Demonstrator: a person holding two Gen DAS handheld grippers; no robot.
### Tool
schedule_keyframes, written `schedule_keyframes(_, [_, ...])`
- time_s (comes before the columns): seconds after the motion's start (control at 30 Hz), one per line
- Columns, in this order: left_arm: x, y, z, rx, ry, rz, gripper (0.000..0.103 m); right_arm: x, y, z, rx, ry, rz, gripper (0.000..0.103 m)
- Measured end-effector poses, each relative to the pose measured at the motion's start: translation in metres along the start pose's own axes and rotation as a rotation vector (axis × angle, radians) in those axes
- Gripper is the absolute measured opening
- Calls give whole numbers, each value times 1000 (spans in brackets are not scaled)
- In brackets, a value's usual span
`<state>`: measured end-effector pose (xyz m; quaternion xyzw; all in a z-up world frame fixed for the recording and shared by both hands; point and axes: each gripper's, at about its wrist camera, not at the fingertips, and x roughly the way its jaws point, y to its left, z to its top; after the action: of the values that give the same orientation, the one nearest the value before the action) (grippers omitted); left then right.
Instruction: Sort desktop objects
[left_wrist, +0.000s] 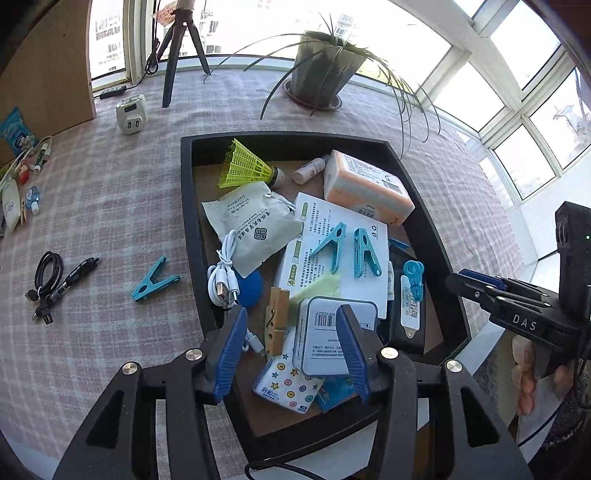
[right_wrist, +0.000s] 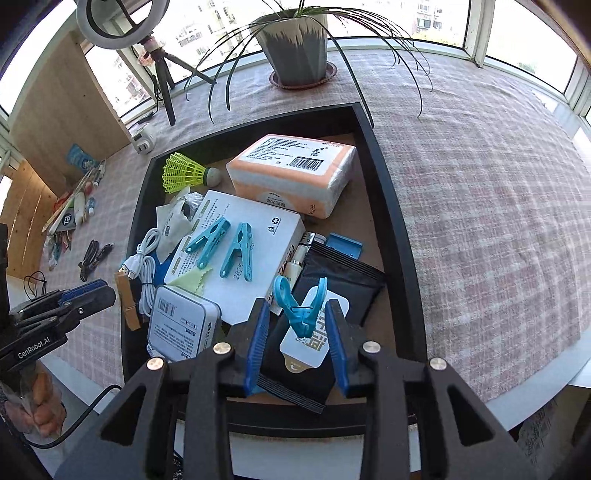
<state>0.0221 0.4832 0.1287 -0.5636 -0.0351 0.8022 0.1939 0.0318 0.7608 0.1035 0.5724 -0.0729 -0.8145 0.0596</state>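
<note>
Tray (left_wrist: 186, 177): black, on the checked tabletop (left_wrist: 110, 192), crowded with the objects to be sorted.
Blue clips in tray: two blue clothes pegs (left_wrist: 347, 249) lie side by side on a white box (left_wrist: 332, 236); a third blue clip (right_wrist: 301, 306) lies on a white card atop a black pouch (right_wrist: 343, 280).
Blue peg outside (left_wrist: 153, 279): alone on the tabletop, just left of the tray.
Left gripper (left_wrist: 295, 350): pitched steeply down over the tray's near end, above a white tin (left_wrist: 332, 332) with a barcode.
Left jaws: parted about halfway, holding nothing; whether the right finger touches the tin, I cannot tell.
Right gripper (right_wrist: 297, 347): also tilted steeply down, at the tray's near right part.
Right jaws: moderately apart, straddling the third blue clip without pressing it.
Other tray items: yellow shuttlecock (left_wrist: 247, 166), orange tissue pack (left_wrist: 365, 188), white cable (left_wrist: 221, 277), wooden peg (left_wrist: 276, 319).
Outside the tray: black cables (left_wrist: 51, 284) left, potted plant (left_wrist: 325, 70) behind.
</note>
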Motion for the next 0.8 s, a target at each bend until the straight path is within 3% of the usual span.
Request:
schedule_keyframes(0.37, [-17, 16, -5, -19, -41, 64, 49, -3, 31, 1, -75, -18, -15, 44])
schedule_keyframes(0.43, [-21, 23, -6, -22, -49, 81, 51, -2, 40, 1, -85, -21, -13, 45])
schedule_keyframes(0.67, [-36, 60, -15, -53, -68, 134, 75, 2, 80, 1, -123, -35, -10, 47])
schedule_keyframes(0.8, [-46, 98, -24, -87, -57, 172, 76, 5, 111, -2, -134, -49, -5, 51])
